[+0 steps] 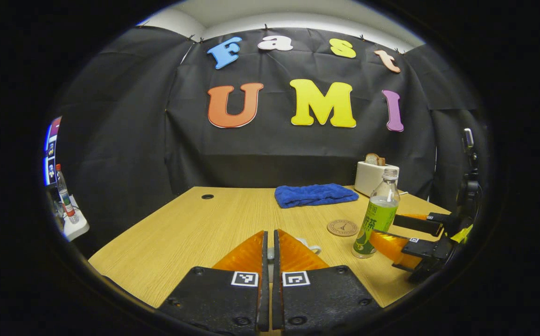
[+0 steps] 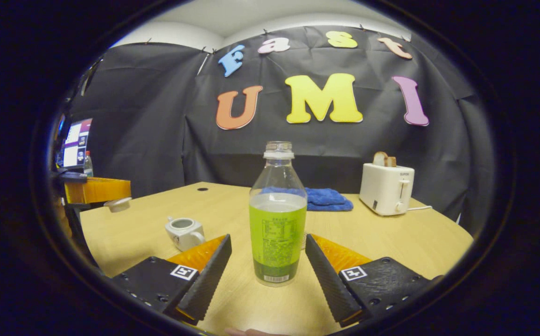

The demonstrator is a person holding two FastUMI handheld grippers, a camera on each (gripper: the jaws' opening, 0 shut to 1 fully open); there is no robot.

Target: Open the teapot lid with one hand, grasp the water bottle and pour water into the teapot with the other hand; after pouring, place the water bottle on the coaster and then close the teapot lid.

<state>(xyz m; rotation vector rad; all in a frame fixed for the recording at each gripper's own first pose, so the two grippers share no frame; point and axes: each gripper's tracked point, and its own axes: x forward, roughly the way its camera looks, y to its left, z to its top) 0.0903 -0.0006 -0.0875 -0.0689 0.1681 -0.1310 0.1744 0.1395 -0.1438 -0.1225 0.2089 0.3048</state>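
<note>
— Near the tabletop's (image 2: pixel 391 242) right half, toward the front edge, the water bottle (image 2: pixel 277 219) stands upright between the right claw's (image 2: pixel 267 261) fingers. That claw is spread wide, a gap on each side of the bottle, gripping nothing.

— And the lid?

— Off already. The left claw (image 2: pixel 96 190) is closed with its fingers nearly meeting, and in the right gripper view a small pale disc, most likely the teapot lid (image 2: pixel 117 204), hangs at its tip, though it is too small to be sure. The teapot (image 2: pixel 184 232) sits open near the left front of the tabletop.

— How will the bottle handle?

— Thin clear plastic, capless, roughly half full of water. I'd judge it light but soft-walled: squeeze hard and it may buckle and push water out of the open neck. The label band looks smooth, so it could slip as well.

— Where to grip?

— Around the labelled lower body, where the water stiffens it and the weight sits, not the empty shoulder.

— Afterwards?

— The coaster (image 1: pixel 342 227) lies just beside the bottle, in front of the blue towel (image 1: pixel 315 194).
</note>
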